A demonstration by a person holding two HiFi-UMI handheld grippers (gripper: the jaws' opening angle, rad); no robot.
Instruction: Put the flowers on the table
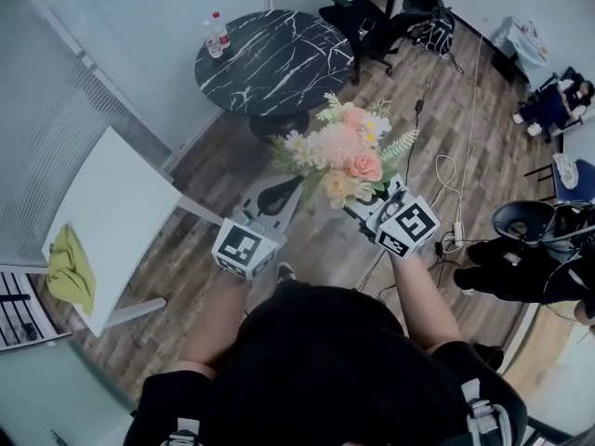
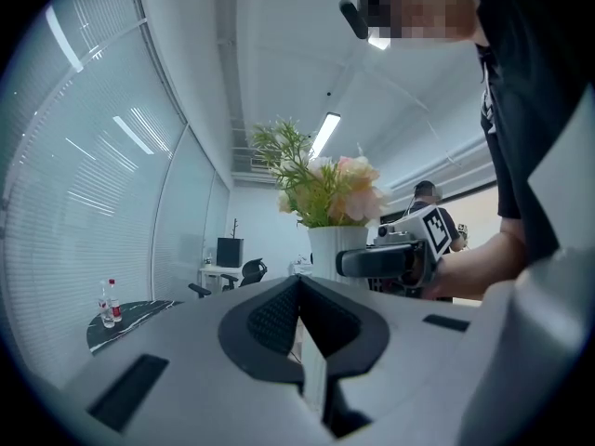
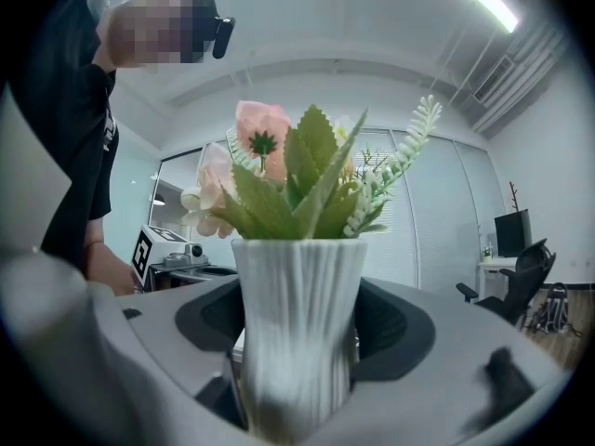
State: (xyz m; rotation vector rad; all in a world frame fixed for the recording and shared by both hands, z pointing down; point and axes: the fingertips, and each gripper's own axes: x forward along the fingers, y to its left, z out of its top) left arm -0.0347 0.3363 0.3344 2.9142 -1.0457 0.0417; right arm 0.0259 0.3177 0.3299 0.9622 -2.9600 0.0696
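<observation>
Floor [image 1: 307, 240]: wood planks that run under the round desk [image 1: 274, 59] and out toward the person. Cables [image 1: 446, 170] trail over it to the right of the round desk.
Person [image 1: 316, 360]: stands on the near side of the round desk in the head view, in a black top, with a gripper in each hand.
White desk [image 1: 116, 216]: rectangular, left of the round desk and nearer the person, beside a glass wall.
Round desk: black top with white marble veins, close to the glass wall.
Chair [image 1: 367, 21]: black office chair just right of the round desk.
Flowers [image 1: 344, 151]: pink, peach and white blooms with green sprigs. They stand upright in the vase, held in the air over the floor between the round desk and the person, apart from the round desk.
Vase [image 3: 297, 333]: white, ribbed and upright, under the flowers on the person's side of the round desk.
Right gripper [image 1: 367, 210]: its fingers [image 3: 400, 328] clamp the vase from both sides, the black pads against the ribs.
Left gripper [image 1: 277, 195]: just left of the vase and apart from it, nearer the person than the round desk. Its fingers [image 2: 270, 319] are pressed together pad to pad, and it is empty.
Cloth [image 1: 70, 268]: yellow-green and crumpled, on the end of the white desk farthest from the round desk.
Bottles [image 1: 216, 33]: two small clear ones with red caps, standing together at the wall-side rim of the round desk.
</observation>
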